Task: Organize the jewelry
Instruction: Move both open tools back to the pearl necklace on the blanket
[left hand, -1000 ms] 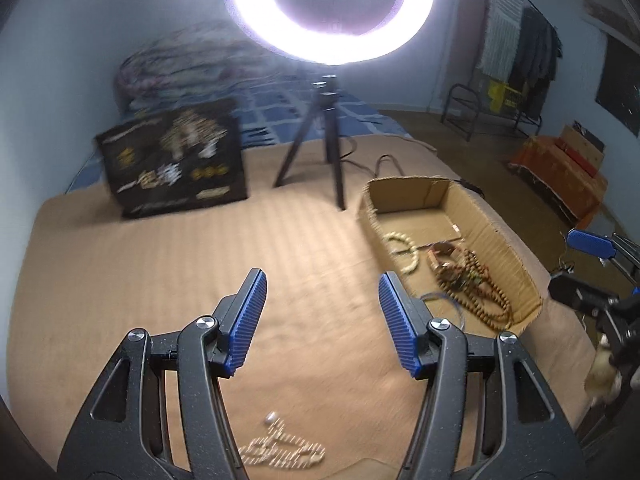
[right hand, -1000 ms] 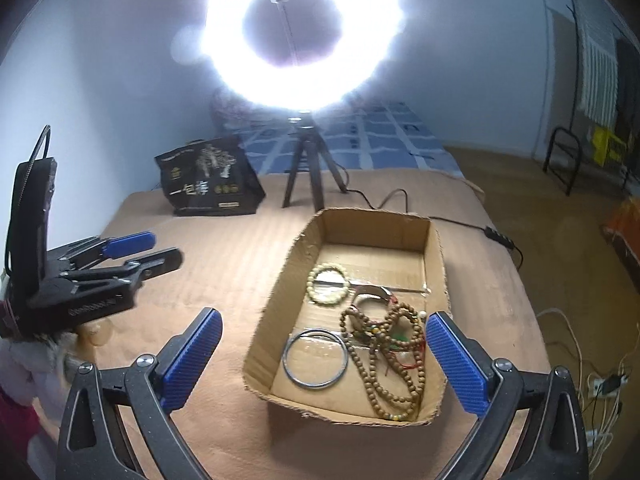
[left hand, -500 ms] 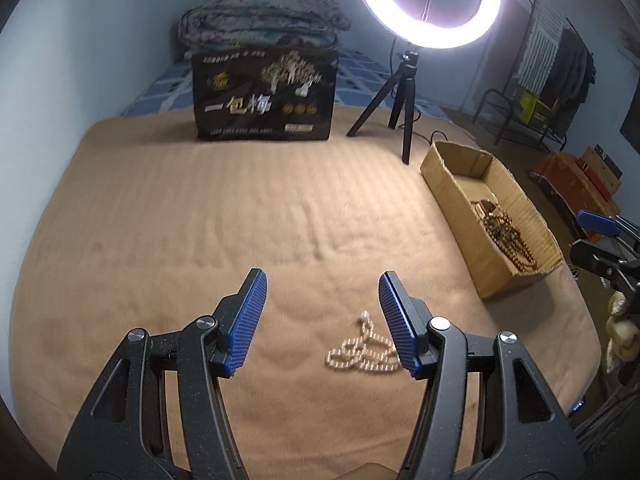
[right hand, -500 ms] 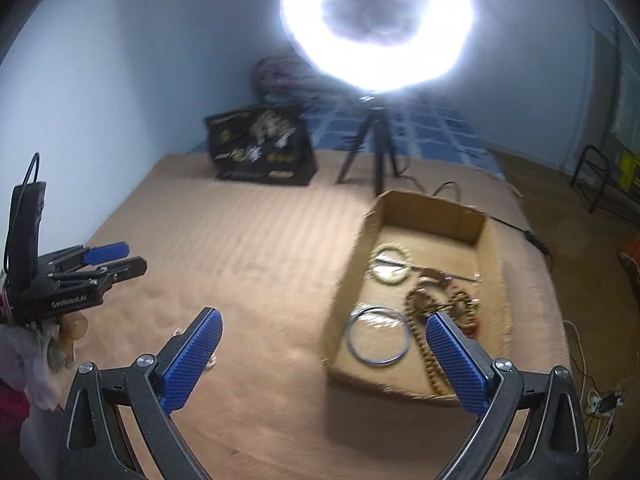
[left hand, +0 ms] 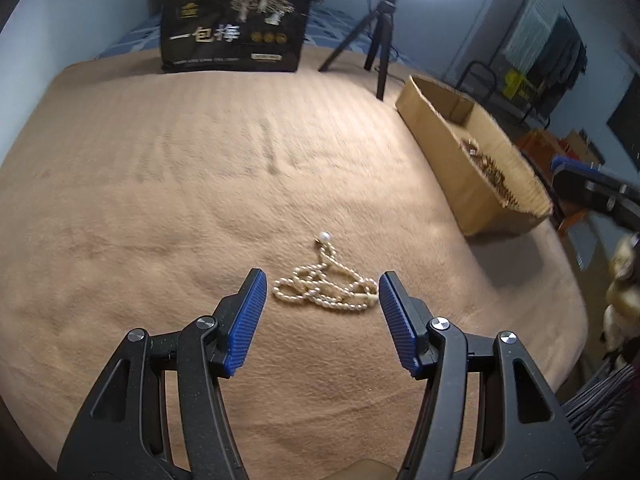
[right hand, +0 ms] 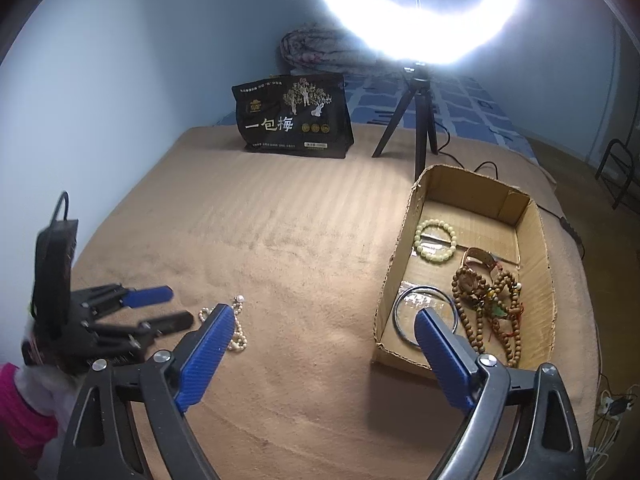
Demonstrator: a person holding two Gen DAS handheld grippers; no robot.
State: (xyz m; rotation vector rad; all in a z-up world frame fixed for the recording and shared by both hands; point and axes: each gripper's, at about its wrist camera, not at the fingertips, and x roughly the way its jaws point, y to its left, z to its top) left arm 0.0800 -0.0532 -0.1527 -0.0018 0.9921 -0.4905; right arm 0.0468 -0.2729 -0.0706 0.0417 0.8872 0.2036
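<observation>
Pearl necklace (left hand: 325,285) lies in a loose heap on the tan blanket (left hand: 160,200), its single larger pearl at the far end. A second ago it sat at the very bottom edge of your left wrist view, under the tool; now it lies just ahead of the tips, framed between them. You have brought the left gripper (left hand: 320,296) down and onto the line of the heap.

Left gripper: jaws partly apart, nothing between the pads, no contact with the beads yet. In the right wrist view the left gripper (right hand: 156,308) shows beside the necklace (right hand: 236,328), apart from it.

Right gripper (right hand: 320,344): jaws wide but closing, nothing between them; it hangs over bare blanket between the necklace and the cardboard box (right hand: 390,280).

The box, well to the right of the necklace, already holds a pale bead bracelet (right hand: 435,239), a metal bangle (right hand: 425,314) and a tangle of brown wooden beads (right hand: 488,308).

Judgement: the necklace looks like the last loose piece. Next you lower the left tips into the thickest part of the heap; a shallow pinch may catch one strand and let the rest trail.
</observation>
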